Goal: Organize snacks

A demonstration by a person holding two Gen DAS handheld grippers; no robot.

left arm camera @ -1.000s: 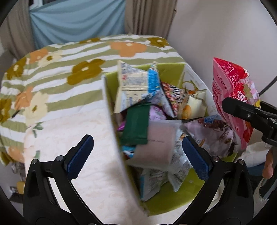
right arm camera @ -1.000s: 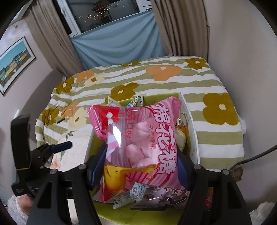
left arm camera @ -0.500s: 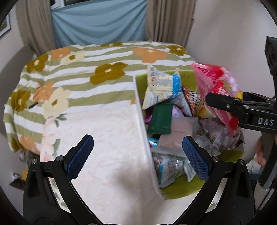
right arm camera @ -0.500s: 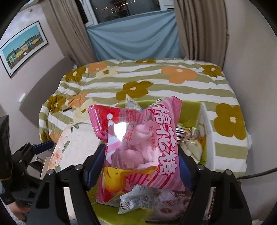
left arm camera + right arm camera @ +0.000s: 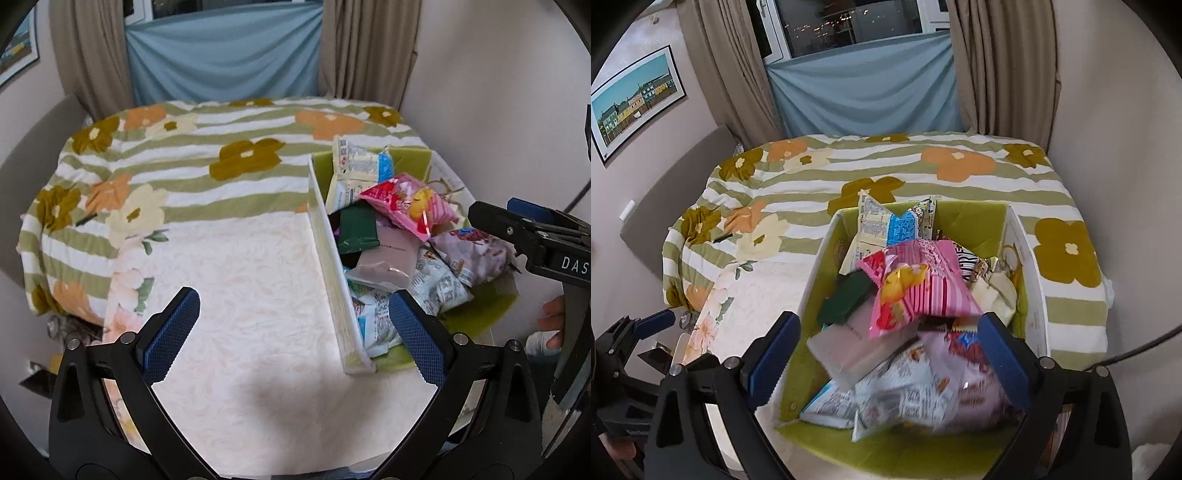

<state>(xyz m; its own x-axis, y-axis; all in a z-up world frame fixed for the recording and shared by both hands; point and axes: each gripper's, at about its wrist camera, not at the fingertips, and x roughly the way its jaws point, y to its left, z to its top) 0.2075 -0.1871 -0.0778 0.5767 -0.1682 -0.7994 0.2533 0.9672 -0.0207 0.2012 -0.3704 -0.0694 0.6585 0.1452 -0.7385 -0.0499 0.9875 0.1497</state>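
Observation:
A white-walled box (image 5: 328,266) (image 5: 1034,295) with a green lining holds a heap of snack packets. A pink marshmallow bag (image 5: 406,206) (image 5: 923,288) lies loose on top of the heap, beside a dark green packet (image 5: 358,229) (image 5: 846,299) and a blue-and-white packet (image 5: 362,166) (image 5: 886,225). My right gripper (image 5: 890,332) hangs over the near end of the box. Its jaws are opening and the pads touch nothing. My left gripper (image 5: 291,306) stands open and empty over the pale mat (image 5: 240,295), left of the box wall.
The box and mat rest on a bed with a green-striped flowered cover (image 5: 184,166). A wall runs close along the right side, and curtains hang behind. A dark cable (image 5: 1126,354) trails at the right. A person's hand (image 5: 554,321) shows at the right edge.
The pink bag has left my right gripper and dropped onto the heap as the jaws widened. My left gripper has drawn back and left, from over the box to over the mat.

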